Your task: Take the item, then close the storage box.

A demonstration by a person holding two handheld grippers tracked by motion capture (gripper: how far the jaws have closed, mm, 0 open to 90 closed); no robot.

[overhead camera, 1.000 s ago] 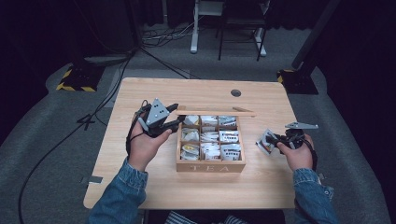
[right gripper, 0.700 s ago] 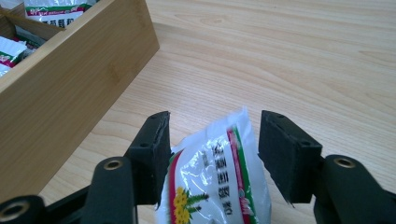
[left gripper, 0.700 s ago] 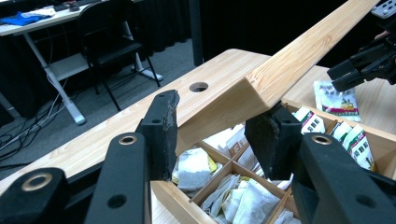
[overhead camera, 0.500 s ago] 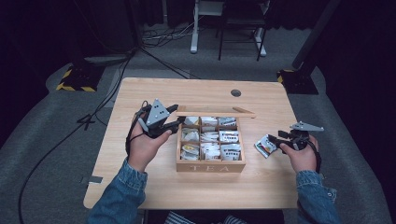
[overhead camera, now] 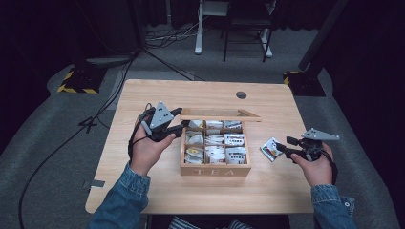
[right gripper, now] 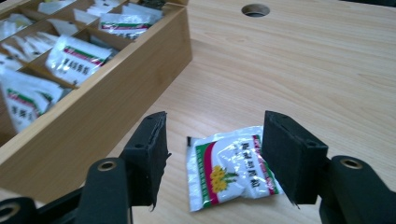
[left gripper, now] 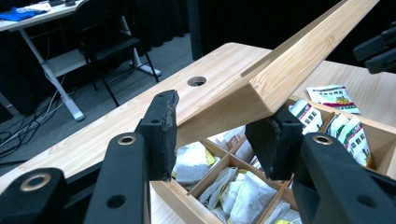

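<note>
A wooden tea box [overhead camera: 215,170] marked TEA stands mid-table, its compartments full of tea packets [overhead camera: 215,143]. Its lid [overhead camera: 219,114] is raised at the far side. My left gripper [overhead camera: 177,120] is shut on the lid's left corner; in the left gripper view the lid [left gripper: 289,60] fills the gap between the jaws of my left gripper [left gripper: 217,135]. Right of the box a loose tea packet [overhead camera: 271,149] lies flat on the table. My right gripper [overhead camera: 286,144] is open just beside it. In the right gripper view the packet [right gripper: 229,168] lies between the spread jaws of my right gripper [right gripper: 215,135].
The wooden table [overhead camera: 167,191] has a round cable hole [overhead camera: 241,95] near its far edge. The box's side wall [right gripper: 116,93] stands just left of the right gripper. A desk frame and chair [overhead camera: 239,28] stand on the floor beyond the table.
My right gripper and the packet have shifted slightly toward the near edge, and the packet now rests on the table. The left gripper and lid have stayed put.
</note>
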